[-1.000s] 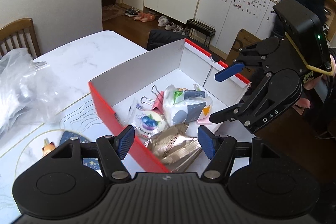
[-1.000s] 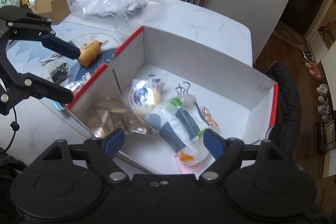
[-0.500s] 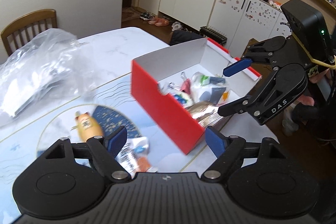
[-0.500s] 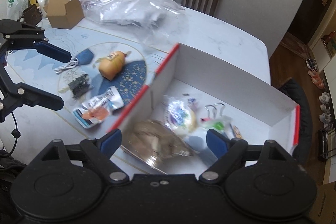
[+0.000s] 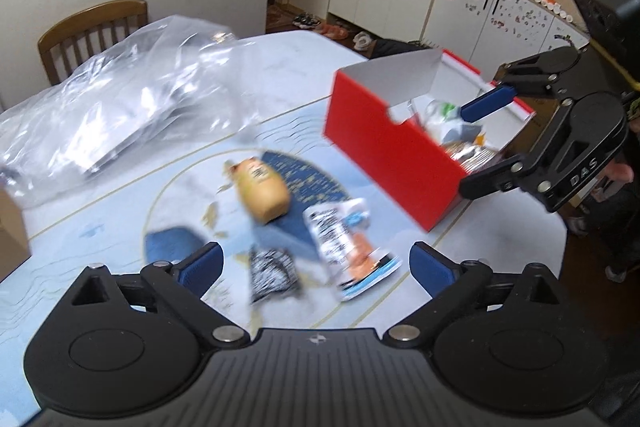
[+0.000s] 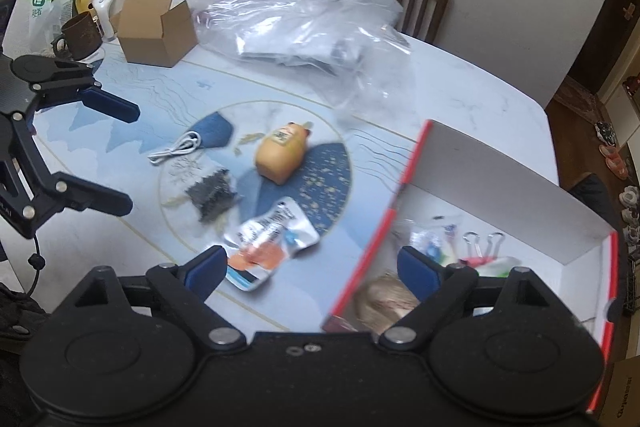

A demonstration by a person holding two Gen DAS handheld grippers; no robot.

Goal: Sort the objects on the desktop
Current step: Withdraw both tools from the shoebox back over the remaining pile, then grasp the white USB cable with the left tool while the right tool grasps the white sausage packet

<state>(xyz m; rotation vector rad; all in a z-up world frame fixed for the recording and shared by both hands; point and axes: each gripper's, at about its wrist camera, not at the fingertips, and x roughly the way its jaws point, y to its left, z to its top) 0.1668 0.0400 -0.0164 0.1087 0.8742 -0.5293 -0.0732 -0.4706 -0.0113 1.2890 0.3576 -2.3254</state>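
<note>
Left fingers [image 5: 316,265] opened wider, empty, now over snack packet [image 5: 348,247], past red box [image 5: 384,147]

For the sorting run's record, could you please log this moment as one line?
left gripper: open, empty, jaws just widened | right gripper: open, empty, jaws just widened | red box: part-filled | snack packet, white cable: on mat

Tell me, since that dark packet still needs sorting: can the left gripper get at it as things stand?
Probably yes. The left gripper is open and empty, and the dark packet lies flat between its fingertips' line, with only the silver pouch beside it.
</note>
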